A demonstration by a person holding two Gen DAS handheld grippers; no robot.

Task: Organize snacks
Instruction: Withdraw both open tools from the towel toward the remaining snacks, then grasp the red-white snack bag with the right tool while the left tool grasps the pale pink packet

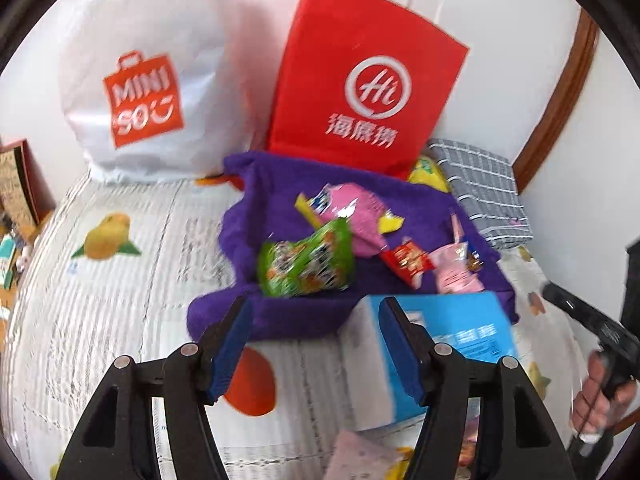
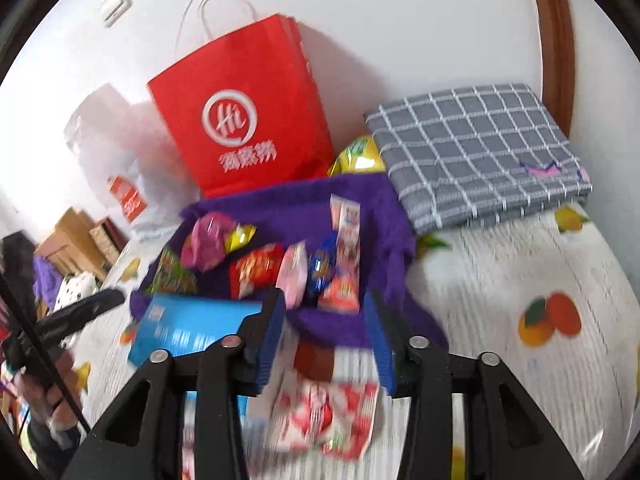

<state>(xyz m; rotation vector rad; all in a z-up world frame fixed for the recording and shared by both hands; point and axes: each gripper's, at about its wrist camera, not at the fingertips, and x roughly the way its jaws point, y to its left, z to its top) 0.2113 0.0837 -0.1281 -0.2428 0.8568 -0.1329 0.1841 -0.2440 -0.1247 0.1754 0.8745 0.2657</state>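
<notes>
Several snack packets lie on a purple towel [image 1: 416, 216] [image 2: 380, 200] on a bed: a green bag [image 1: 306, 262] [image 2: 170, 276], a pink bag [image 1: 356, 210] [image 2: 208, 246], a red packet [image 1: 408, 262] [image 2: 256, 266] and a light pink packet [image 1: 456, 268] [image 2: 294, 274]. A blue box [image 1: 452, 324] [image 2: 188, 324] lies at the towel's near edge. A strawberry-print packet [image 2: 324, 412] lies on the bed below my right gripper. My left gripper [image 1: 316, 348] is open and empty above the bed, near the box. My right gripper [image 2: 326, 336] is open and empty above the towel's near edge.
A red paper bag [image 1: 360, 76] [image 2: 244, 120] and a white MINISO bag [image 1: 148, 80] stand against the wall behind the towel. A folded grey checked cloth [image 1: 480, 188] [image 2: 476, 152] lies to the right. A yellow packet [image 2: 356, 158] sits behind the towel.
</notes>
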